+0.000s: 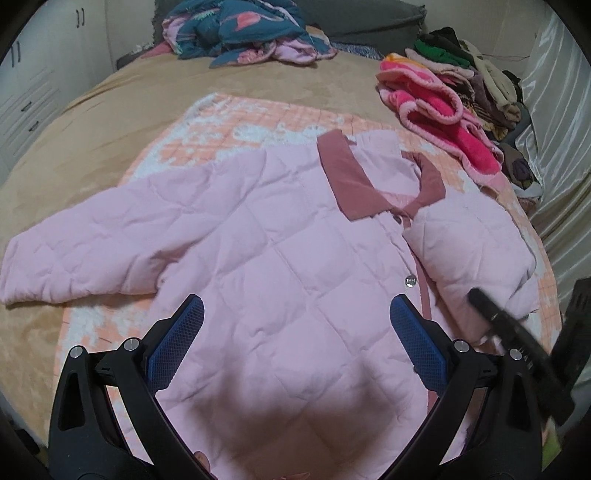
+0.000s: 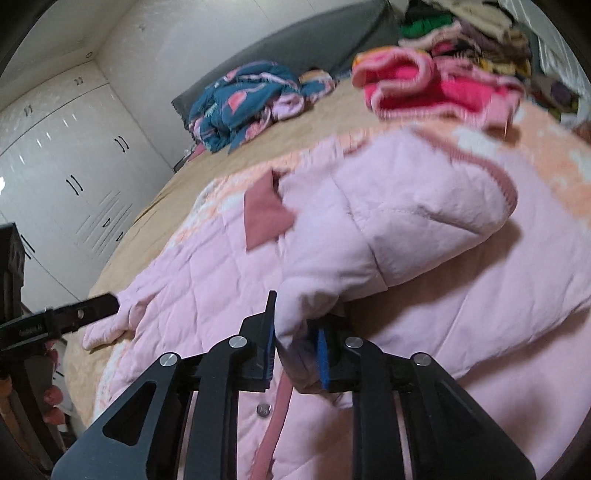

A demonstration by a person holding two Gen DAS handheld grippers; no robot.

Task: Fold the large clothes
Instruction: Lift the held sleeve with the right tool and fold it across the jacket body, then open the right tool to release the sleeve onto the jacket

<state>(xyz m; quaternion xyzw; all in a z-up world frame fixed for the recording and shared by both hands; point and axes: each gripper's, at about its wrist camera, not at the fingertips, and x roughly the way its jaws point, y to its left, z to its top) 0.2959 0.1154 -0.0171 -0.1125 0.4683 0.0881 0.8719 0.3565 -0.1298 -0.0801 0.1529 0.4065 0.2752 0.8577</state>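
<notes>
A pale pink quilted jacket [image 1: 288,240] with a dusty-rose collar [image 1: 343,173] lies front up on the bed. Its one sleeve [image 1: 92,240] stretches out flat to the left. My left gripper [image 1: 295,317] hovers open over the jacket's lower front, with nothing between its blue pads [image 1: 177,343]. In the right wrist view my right gripper [image 2: 295,332] is shut on the cuff of the other sleeve [image 2: 388,221], which is folded in over the jacket's front. One finger [image 1: 491,310] of that gripper shows blurred at the right in the left wrist view.
The jacket rests on an orange-and-white checked blanket [image 1: 240,122] over a tan bedspread [image 1: 110,110]. A pile of pink fleece and other clothes [image 1: 436,107] lies at the far right, a blue patterned quilt [image 1: 240,29] at the head. White wardrobes [image 2: 74,166] stand left.
</notes>
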